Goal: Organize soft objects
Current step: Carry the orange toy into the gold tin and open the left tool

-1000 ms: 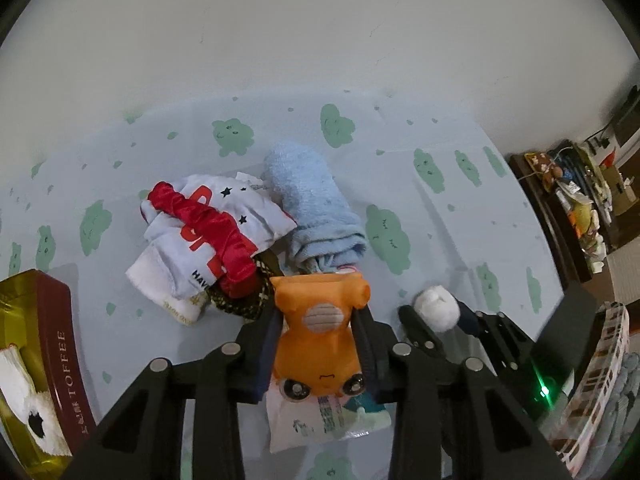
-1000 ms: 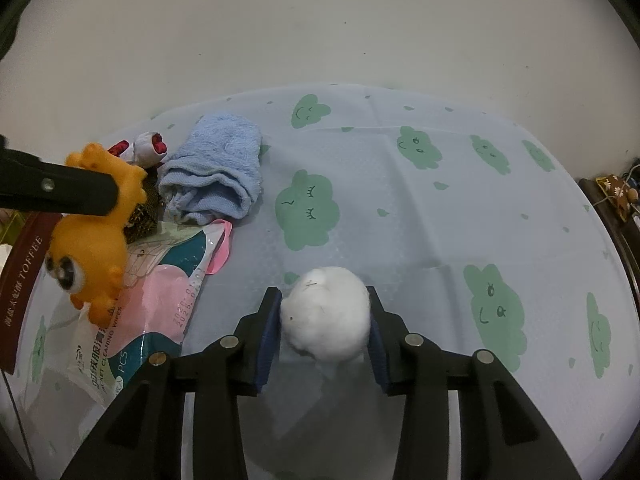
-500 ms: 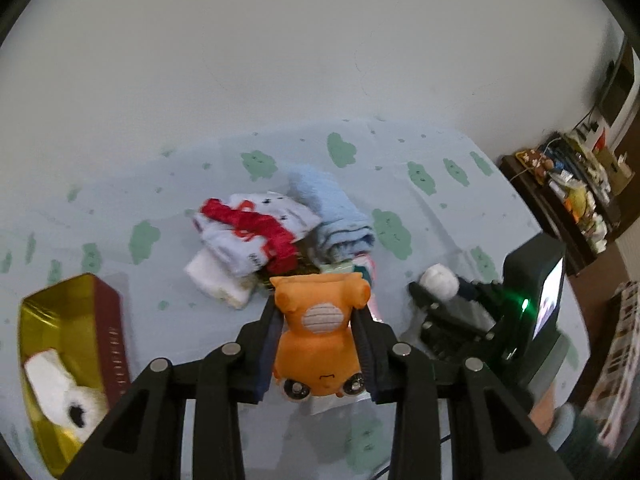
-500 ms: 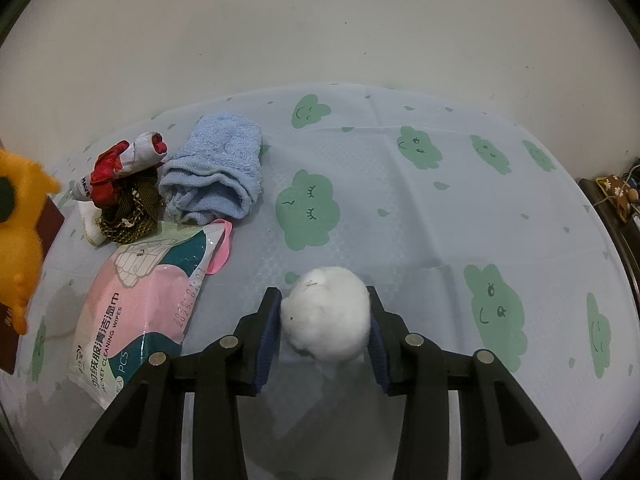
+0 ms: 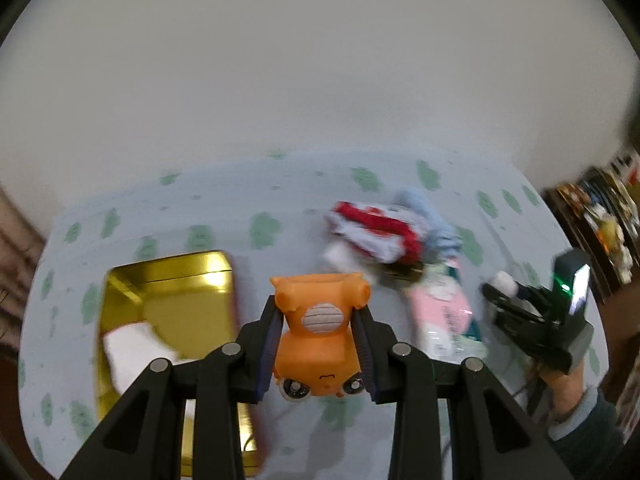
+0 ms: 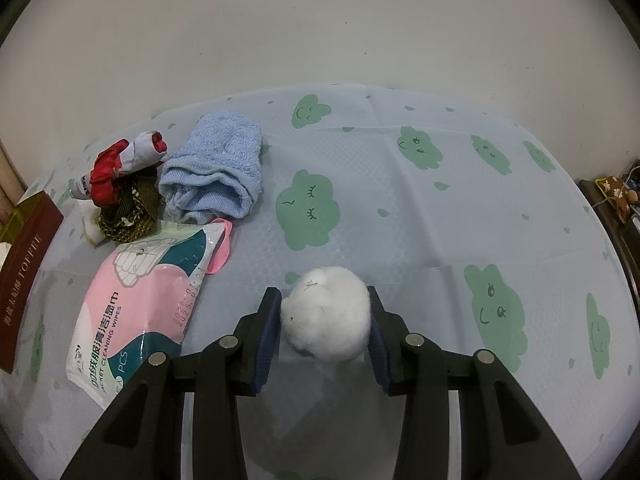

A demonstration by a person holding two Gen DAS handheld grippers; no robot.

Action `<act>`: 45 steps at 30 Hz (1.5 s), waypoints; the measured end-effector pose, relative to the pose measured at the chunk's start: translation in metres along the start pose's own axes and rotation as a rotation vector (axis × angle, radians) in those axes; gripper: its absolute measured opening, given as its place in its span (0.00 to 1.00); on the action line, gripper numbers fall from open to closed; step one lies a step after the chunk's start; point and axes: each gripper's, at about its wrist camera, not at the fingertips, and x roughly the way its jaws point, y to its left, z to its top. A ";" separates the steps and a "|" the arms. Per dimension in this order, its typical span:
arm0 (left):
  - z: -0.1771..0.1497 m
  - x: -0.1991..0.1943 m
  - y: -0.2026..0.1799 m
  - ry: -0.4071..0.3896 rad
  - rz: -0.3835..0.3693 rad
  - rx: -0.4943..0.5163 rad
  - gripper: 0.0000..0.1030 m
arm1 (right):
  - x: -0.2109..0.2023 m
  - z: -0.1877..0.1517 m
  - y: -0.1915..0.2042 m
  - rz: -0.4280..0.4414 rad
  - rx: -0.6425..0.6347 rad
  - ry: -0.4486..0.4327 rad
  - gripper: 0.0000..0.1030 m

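Note:
My left gripper (image 5: pixel 319 322) is shut on an orange plush toy (image 5: pixel 318 336) and holds it in the air above the table, just right of an open gold tin (image 5: pixel 168 280) that has a white plush (image 5: pixel 132 344) inside. My right gripper (image 6: pixel 324 322) is shut on a white fluffy ball (image 6: pixel 325 312) low over the tablecloth; it also shows at the right of the left wrist view (image 5: pixel 504 284). A blue towel (image 6: pixel 218 168), a red-and-white cloth (image 6: pixel 116 160) and a wipes pack (image 6: pixel 136 300) lie at the left.
The tin's dark red side (image 6: pixel 24 276) reads TOFFEE at the far left of the right wrist view. A dark patterned scrunchie (image 6: pixel 128 208) sits by the cloth. A pink item (image 6: pixel 222 248) pokes out under the wipes. A wall stands behind the table; cluttered shelves (image 5: pixel 600 224) stand at the right.
My left gripper has risen and swung left with the orange toy, so the gold tin now sits beside it. My right gripper with the white ball has stayed still.

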 end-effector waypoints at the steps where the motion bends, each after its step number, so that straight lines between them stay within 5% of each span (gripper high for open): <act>1: 0.000 -0.002 0.012 -0.005 0.023 -0.017 0.34 | 0.000 0.000 0.000 0.000 0.000 0.000 0.38; 11: -0.006 0.018 0.104 0.032 0.192 -0.163 0.34 | 0.000 0.000 0.001 -0.004 -0.003 -0.001 0.38; 26: -0.009 0.079 0.134 0.112 0.193 -0.248 0.37 | 0.000 0.000 0.000 -0.007 -0.006 -0.001 0.38; 45: -0.017 0.073 0.141 0.083 0.160 -0.274 0.49 | 0.001 -0.001 0.001 -0.010 -0.009 -0.002 0.39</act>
